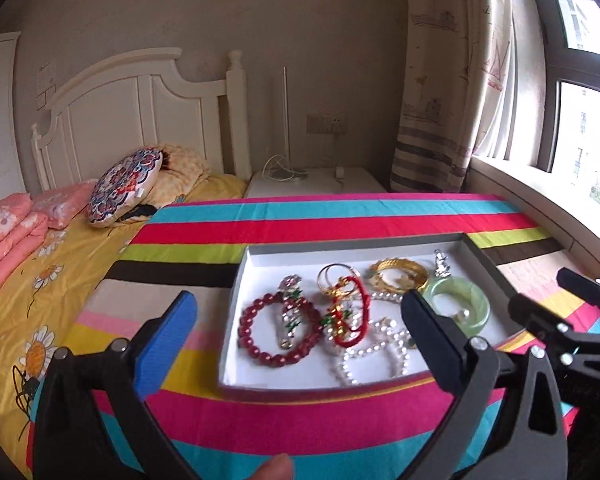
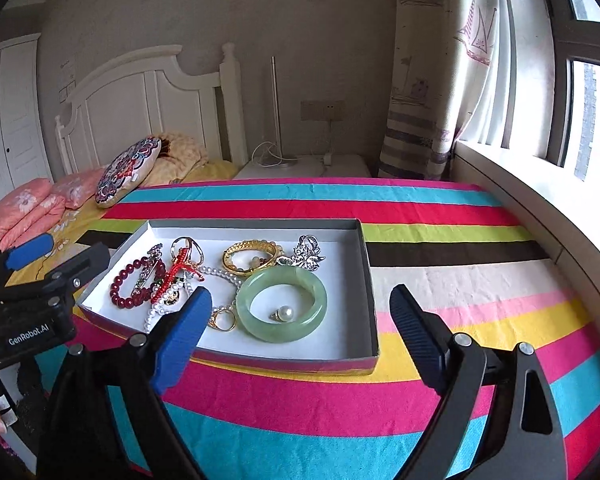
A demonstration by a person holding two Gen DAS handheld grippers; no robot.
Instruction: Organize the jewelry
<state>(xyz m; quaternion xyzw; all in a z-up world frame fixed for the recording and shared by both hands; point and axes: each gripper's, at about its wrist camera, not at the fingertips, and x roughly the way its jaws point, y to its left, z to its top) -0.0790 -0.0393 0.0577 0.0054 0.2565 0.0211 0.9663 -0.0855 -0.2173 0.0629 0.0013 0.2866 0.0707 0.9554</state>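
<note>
Green bangle (image 2: 282,307) in tray (image 2: 368,280), between open right gripper (image 2: 300,320) jaws

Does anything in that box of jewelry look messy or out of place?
Yes. In the white box the pieces lie in a tangle: the pearl strand runs under the red cord charm and the jade bangle. A pearl ring sits inside the bangle. Nothing looks spilled or broken.
</note>
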